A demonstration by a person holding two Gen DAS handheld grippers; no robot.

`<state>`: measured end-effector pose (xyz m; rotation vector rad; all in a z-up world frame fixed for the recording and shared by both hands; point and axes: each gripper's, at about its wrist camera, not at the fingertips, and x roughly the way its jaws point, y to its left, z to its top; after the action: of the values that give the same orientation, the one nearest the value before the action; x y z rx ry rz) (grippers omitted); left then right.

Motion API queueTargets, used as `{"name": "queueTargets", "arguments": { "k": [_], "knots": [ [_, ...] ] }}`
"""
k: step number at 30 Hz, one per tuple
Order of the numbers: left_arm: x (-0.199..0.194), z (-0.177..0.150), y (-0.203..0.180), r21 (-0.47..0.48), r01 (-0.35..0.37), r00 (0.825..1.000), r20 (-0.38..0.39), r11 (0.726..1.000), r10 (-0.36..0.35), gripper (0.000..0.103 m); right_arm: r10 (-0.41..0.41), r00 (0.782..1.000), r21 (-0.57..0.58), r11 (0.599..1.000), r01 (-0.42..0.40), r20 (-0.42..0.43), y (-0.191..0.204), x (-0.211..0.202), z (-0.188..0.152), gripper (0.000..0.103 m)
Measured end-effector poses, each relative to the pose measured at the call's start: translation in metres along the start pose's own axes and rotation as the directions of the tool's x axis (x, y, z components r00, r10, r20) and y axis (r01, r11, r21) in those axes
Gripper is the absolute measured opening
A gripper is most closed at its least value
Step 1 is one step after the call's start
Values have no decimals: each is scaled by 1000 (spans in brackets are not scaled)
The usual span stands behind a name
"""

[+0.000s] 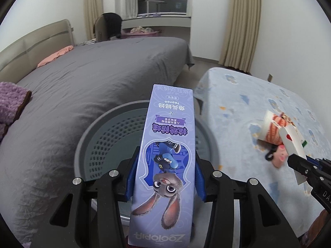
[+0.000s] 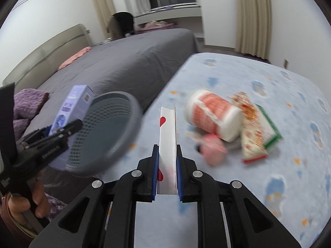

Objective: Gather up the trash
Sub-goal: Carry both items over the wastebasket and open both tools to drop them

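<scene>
My left gripper (image 1: 165, 163) is shut on a long purple toothpaste box (image 1: 167, 144) with a cartoon rabbit, held over the round grey perforated bin (image 1: 103, 136). From the right wrist view that box (image 2: 70, 105) and the left gripper (image 2: 68, 128) sit beside the bin (image 2: 115, 130). My right gripper (image 2: 167, 155) is shut on a flat white carton with red hearts (image 2: 167, 132), raised above the light blue cloth. The same carton (image 1: 293, 144) and right gripper (image 1: 298, 165) appear at the right edge of the left wrist view. A white and orange cup (image 2: 215, 117) lies on its side on the cloth.
Beside the cup lie a red and green snack wrapper (image 2: 256, 132) and a small pink toy (image 2: 213, 148) on the blue patterned table cloth (image 2: 279, 186). A bed with a grey cover (image 1: 82, 86) fills the left. A purple blanket (image 1: 10, 103) lies on it.
</scene>
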<state>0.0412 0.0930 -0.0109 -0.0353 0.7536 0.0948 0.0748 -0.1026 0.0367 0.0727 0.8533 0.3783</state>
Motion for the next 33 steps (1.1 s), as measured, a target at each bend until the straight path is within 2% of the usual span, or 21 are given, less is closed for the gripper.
{"name": "queueTargets", "arguments": {
  "k": [4, 11, 22, 24, 26, 27, 33],
  "knots": [
    [13, -3, 25, -49, -38, 999, -35, 998, 37, 44, 65, 998, -65, 996, -66, -17, 33, 27, 18, 15],
    [31, -5, 48, -91, -87, 994, -75, 992, 80, 45, 130, 989, -112, 984, -137, -72, 63, 70, 38, 15],
    [43, -4, 64, -128, -100, 990, -110, 987, 86, 45, 161, 981, -139, 975, -175, -107, 85, 111, 50, 15],
    [43, -4, 65, -132, -102, 990, -111, 986, 88, 51, 158, 982, -140, 975, -172, -103, 84, 111, 50, 17],
    [44, -3, 66, -136, -110, 990, -107, 985, 95, 67, 152, 984, -138, 977, -164, -91, 84, 109, 50, 28],
    [43, -3, 66, -136, -115, 990, -102, 984, 101, 69, 153, 985, -134, 977, -164, -85, 83, 108, 49, 35],
    [44, -5, 71, -142, -123, 988, -108, 982, 108, 69, 145, 986, -128, 980, -154, -78, 80, 106, 48, 35]
  ]
}}
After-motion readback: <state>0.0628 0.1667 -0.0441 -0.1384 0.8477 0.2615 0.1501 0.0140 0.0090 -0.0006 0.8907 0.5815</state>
